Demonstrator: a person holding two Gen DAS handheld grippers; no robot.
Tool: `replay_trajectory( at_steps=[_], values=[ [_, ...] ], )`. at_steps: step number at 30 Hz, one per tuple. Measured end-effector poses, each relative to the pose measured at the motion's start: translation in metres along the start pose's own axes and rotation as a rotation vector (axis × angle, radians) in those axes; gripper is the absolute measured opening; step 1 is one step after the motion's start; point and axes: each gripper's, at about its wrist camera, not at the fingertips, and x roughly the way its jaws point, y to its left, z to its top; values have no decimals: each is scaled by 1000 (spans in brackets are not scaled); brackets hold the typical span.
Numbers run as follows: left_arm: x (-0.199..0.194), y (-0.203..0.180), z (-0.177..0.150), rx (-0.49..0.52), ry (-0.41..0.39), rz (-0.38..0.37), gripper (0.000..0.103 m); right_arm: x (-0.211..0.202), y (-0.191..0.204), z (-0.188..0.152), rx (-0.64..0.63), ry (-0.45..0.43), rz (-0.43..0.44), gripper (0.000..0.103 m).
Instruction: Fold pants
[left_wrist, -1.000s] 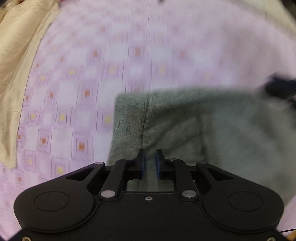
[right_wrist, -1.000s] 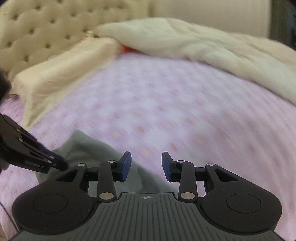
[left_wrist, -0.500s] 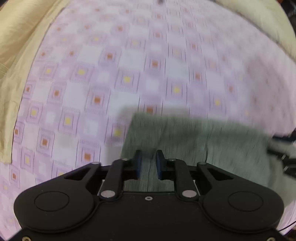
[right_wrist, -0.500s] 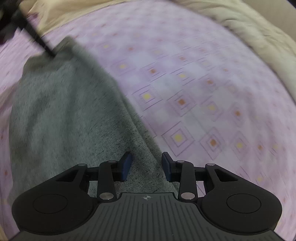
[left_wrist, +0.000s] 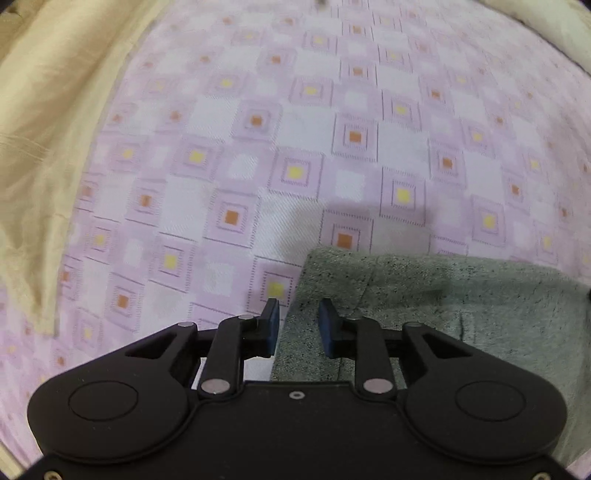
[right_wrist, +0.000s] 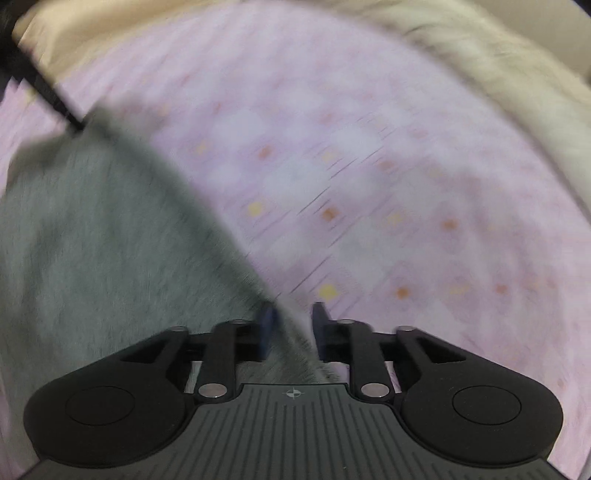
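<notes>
Grey knit pants (left_wrist: 461, 306), folded flat, speckled

Pink checked bed (left_wrist: 332, 110): grey pants (left_wrist: 480, 302), beige cover (left_wrist: 44, 129).

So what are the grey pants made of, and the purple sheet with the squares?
The grey pants look like soft knit cotton, maybe fleecy jersey: matte, heathered with dark flecks, slightly fuzzy at the edge. The purple sheet looks like thin woven cotton or a blend: smooth and flat, fine diagonal weave lines, with orange and yellow squares that seem woven or printed in. Looks alone can't settle the fibre.
</notes>
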Motion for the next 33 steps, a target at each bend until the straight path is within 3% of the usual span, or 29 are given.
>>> replay_trajectory(
  at_steps=[3,5,7,10,12,14,19,26,33],
  values=[
    [-23,-19,-11,38,-73,-40,31,-22,0,-20,190,-56,-3,24],
    [-30,-35,-20,95,-73,-94,33,-21,1,-38,267,-33,-19,24],
    [-23,-55,-29,154,-70,-101,35,-13,-2,-54,289,15,-47,23],
    [3,-61,-40,182,-24,8,36,4,-19,-70,304,113,-183,23],
    [15,-52,-44,148,-9,28,41,3,-40,-78,413,104,-220,27],
    [14,-50,-43,130,-16,61,53,-1,-54,-82,470,124,-294,27],
    [-5,-67,-47,130,-32,90,43,-47,-68,-112,549,-11,-288,27],
    [-43,-149,-66,195,-91,-8,43,-83,-99,-171,551,-21,-290,27],
    [-27,-264,-69,257,-61,-143,43,-99,-147,-219,621,9,-290,27]
  ],
)
